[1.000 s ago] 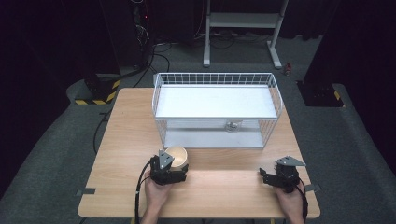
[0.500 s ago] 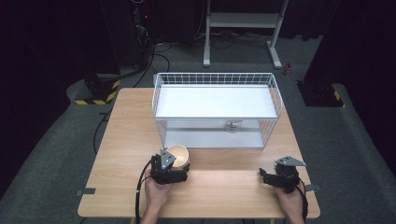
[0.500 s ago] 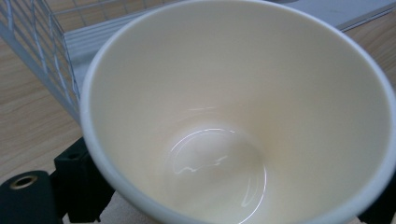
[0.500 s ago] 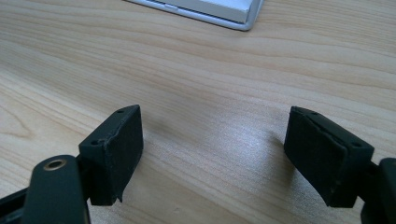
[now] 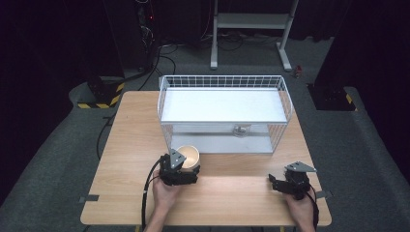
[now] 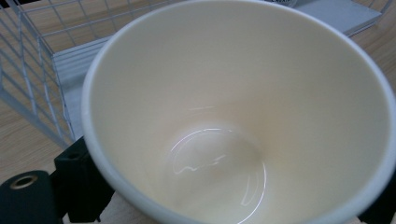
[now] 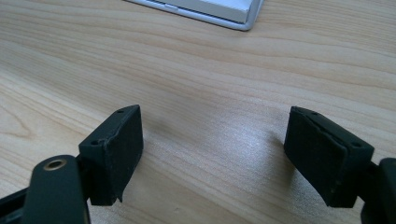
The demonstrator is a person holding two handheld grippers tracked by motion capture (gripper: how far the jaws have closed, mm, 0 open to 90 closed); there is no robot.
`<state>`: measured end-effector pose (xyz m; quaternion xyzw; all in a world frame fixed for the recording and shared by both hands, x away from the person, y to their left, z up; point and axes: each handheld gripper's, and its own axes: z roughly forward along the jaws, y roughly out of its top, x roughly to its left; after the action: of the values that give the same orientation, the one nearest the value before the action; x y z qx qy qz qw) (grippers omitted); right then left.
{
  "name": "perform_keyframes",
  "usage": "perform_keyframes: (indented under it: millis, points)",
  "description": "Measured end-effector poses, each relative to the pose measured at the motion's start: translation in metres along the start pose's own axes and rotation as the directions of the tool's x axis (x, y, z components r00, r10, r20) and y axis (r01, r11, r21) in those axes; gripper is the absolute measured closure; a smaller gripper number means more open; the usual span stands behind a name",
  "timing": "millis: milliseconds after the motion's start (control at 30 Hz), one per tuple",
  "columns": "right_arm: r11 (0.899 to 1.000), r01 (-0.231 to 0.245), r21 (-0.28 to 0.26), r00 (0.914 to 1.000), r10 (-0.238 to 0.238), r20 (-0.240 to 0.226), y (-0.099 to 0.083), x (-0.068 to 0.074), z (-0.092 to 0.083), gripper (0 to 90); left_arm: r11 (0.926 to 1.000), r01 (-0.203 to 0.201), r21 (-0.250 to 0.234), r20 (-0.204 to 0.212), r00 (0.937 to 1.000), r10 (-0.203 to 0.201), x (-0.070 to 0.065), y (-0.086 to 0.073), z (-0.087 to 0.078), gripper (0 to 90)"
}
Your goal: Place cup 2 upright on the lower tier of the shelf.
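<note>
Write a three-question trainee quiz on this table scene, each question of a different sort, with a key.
1. True or false: the paper cup lies inside the wire basket.
2. Which gripper has the cup between its jaws? A. left gripper B. right gripper
3. What does the cup hold?

Key
1. False: it is on the near side of the basket, over the wooden table.
2. A. The right gripper's jaws are open over bare wood.
3. Nothing; the left gripper view shows it empty.
</note>
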<state>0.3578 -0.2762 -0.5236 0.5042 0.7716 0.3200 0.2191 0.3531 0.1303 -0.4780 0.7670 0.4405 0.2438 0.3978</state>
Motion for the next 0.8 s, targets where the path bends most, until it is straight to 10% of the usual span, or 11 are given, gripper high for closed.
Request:
perform_keyframes:
  millis: [800]
  points:
    - [1.0,-0.001,0.001,1.0,0.001,-0.001,0.0,0.0,0.0,19.9,0.9995,-0.004,0.031,-0.003,1.0,0.004,0.001,0.033,0.044,8.5]
